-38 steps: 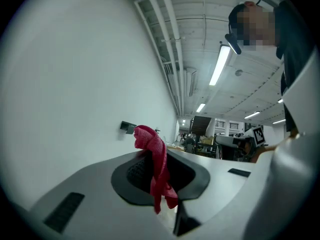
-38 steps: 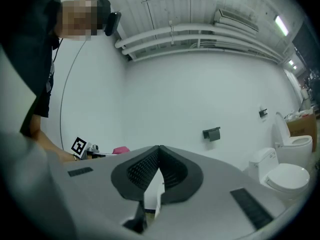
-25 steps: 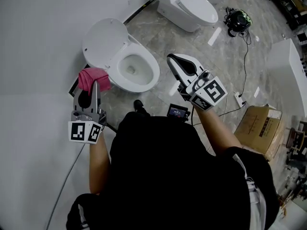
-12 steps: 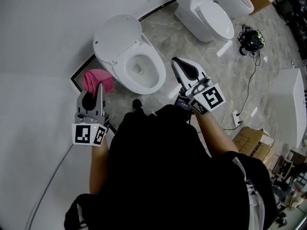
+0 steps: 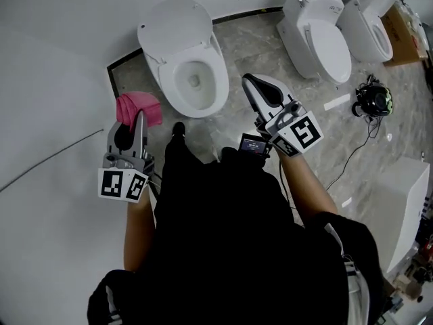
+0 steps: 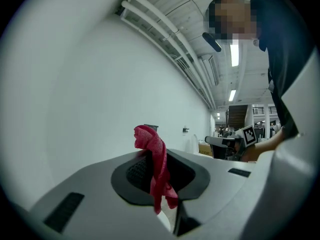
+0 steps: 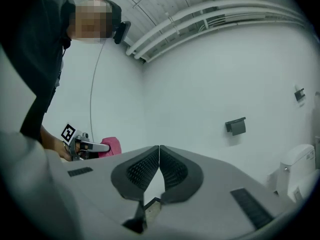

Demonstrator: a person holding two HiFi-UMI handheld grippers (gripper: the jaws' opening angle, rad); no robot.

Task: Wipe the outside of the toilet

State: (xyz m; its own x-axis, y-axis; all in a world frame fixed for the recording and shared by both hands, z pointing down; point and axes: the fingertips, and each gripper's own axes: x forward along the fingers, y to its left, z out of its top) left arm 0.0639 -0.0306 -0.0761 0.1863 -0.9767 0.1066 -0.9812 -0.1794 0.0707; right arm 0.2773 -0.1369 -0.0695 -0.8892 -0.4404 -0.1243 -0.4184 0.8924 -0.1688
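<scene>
Three toilets (image 5: 193, 80) stand in a row along the white wall. The nearest has its lid up and its bowl open. The other two, off to the right, have their lids down. Two grippers, one in each of the person's hands. One pink cloth (image 5: 139, 108). The left gripper (image 5: 135, 117) is clamped on that cloth. In the left gripper view its fingers (image 6: 135, 171) pinch the fabric between the dark pads, a bunch standing above the tips and a tail hanging below. The right gripper (image 5: 260, 90) holds nothing, and its fingers (image 7: 142, 169) are pressed together with the tips meeting. In the head view the open toilet sits ahead of and between the two grippers. The cloth is near the left side of the bowl, with a strip of marble floor (image 5: 257, 46) showing between them. The right gripper's tips lie just right of the bowl's front rim, apart from it. One wall-mounted paper holder (image 7: 236, 125) shows in the right gripper view. One cardboard box (image 5: 399, 32) stands beyond the farthest toilet.
</scene>
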